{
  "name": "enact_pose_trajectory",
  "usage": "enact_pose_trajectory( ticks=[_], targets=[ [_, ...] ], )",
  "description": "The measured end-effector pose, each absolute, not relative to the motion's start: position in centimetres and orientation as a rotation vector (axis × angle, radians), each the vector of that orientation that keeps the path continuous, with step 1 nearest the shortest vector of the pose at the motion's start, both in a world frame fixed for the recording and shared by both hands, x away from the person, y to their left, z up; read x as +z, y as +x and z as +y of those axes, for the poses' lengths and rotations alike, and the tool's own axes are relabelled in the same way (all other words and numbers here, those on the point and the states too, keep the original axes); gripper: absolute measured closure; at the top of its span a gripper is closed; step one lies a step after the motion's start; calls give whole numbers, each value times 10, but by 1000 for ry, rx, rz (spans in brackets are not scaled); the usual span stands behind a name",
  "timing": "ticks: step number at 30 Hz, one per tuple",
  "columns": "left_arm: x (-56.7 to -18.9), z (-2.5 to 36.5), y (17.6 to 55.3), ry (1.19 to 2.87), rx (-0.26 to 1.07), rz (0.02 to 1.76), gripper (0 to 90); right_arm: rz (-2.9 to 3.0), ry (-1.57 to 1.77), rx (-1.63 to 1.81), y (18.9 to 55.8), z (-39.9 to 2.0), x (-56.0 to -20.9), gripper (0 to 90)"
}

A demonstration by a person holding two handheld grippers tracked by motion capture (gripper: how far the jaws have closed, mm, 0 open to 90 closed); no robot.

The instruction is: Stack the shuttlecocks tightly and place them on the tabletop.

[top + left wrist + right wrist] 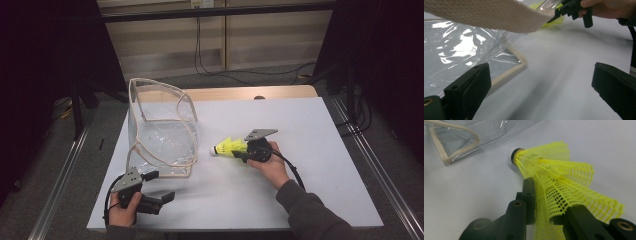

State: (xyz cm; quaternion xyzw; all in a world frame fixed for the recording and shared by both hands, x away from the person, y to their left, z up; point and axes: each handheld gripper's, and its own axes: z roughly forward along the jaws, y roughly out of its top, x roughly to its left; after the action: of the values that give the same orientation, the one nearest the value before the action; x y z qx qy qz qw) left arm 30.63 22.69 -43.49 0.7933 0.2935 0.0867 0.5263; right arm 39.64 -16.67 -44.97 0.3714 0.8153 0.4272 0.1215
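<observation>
Progress: I judge the job (a shuttlecock into a clear bag) about half done. The pickup is made; carrying it to the bag and dropping it in are left.
Done: my right tongs (240, 151) have the shuttlecock (227, 148) off the table (310, 150), or barely above it; I cannot tell which.
Left: bring the cork end to the bag (162, 127), get it past the rim, let go. The bag may need steadying first, a job for my other hand.
Right tongs: pinching the shuttlecock (559, 182) by its skirt, which is squashed flat between the jaws in the right gripper view.
Left tongs: spread wide, nothing between them, at the near left of the table (159, 189), just beside the bag's lower corner.
Shuttlecock, place: between the bag and my right hand (270, 167), near the bag but apart from it, cork toward the bag.
Shuttlecock, look: bright yellow mesh skirt, fanned and creased by the grip, with a white cork tip ringed by a dark band.
Bag, look: clear, crinkly film with cream webbing trim; it stands slumped and partly open at the left of the table. In the left gripper view a trim strap (499, 15) crosses the top and the film (461, 50) shines with glare.
Opening: I cannot tell which way it faces.
</observation>
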Motion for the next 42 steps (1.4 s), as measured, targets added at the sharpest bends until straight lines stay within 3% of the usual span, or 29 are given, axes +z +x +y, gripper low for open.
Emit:
enact_pose_trajectory(
  ticks=[11, 18, 42],
  targets=[
    [-436, 227, 307, 1900, 206, 702, 24, 2346, 1120, 1261, 399, -161, -454, 635],
    [-437, 228, 308, 1899, 209, 709, 24, 2318, 1141, 1265, 402, -159, -455, 787],
    [-435, 229, 306, 1896, 207, 707, 25, 2358, 1075, 1326, 395, -169, -414, 796]
  ],
)
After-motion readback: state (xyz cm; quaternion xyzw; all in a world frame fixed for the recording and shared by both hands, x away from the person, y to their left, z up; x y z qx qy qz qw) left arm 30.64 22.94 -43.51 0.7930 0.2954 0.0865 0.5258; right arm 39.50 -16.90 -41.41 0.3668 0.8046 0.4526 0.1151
